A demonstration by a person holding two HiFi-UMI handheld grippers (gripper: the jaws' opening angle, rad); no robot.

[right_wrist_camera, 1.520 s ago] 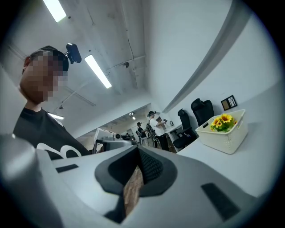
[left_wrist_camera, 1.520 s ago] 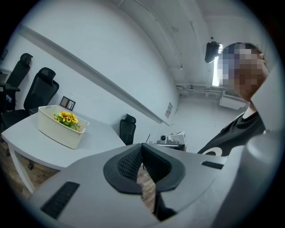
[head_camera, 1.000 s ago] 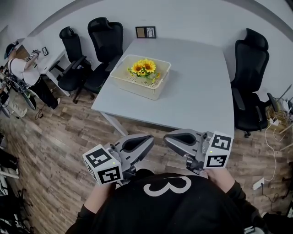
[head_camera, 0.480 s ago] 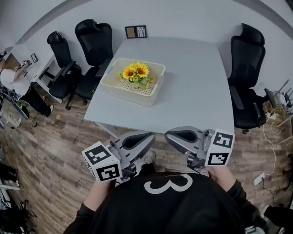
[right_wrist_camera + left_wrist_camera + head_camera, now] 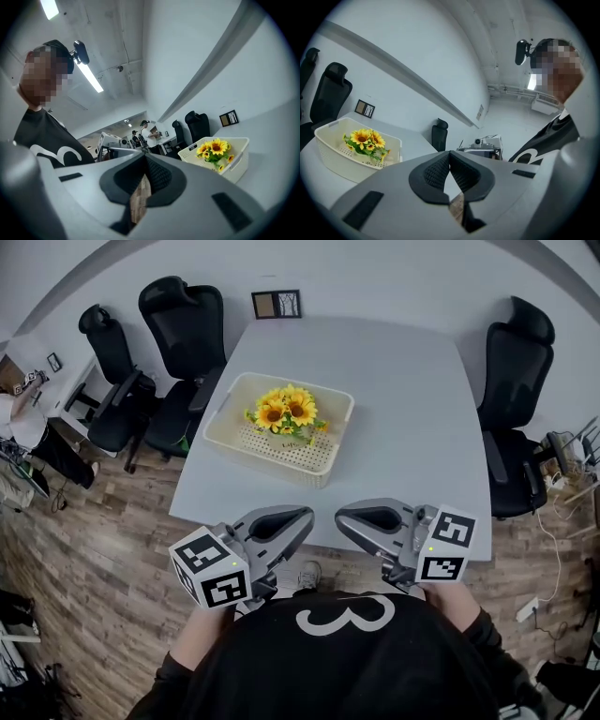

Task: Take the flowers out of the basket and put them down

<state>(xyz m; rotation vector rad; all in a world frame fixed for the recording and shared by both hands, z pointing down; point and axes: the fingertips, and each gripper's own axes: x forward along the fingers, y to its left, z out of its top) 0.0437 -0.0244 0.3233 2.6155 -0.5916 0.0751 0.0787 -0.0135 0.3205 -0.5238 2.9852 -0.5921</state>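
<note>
Tabletop [image 5: 412,427] carries flowers [image 5: 286,411] in basket [image 5: 281,458], well beyond left fingers [image 5: 277,525] and right fingers [image 5: 369,521].

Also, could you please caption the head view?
Left gripper and right gripper, jaws shut, face a table bearing a basket of sunflowers.

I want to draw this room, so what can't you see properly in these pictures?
- Head view: bottom of the flowers, hidden by the basket wall.
- Head view: framed picture by the wall, too small to make out.
- Head view: legs of the table, hidden under its top.
</note>
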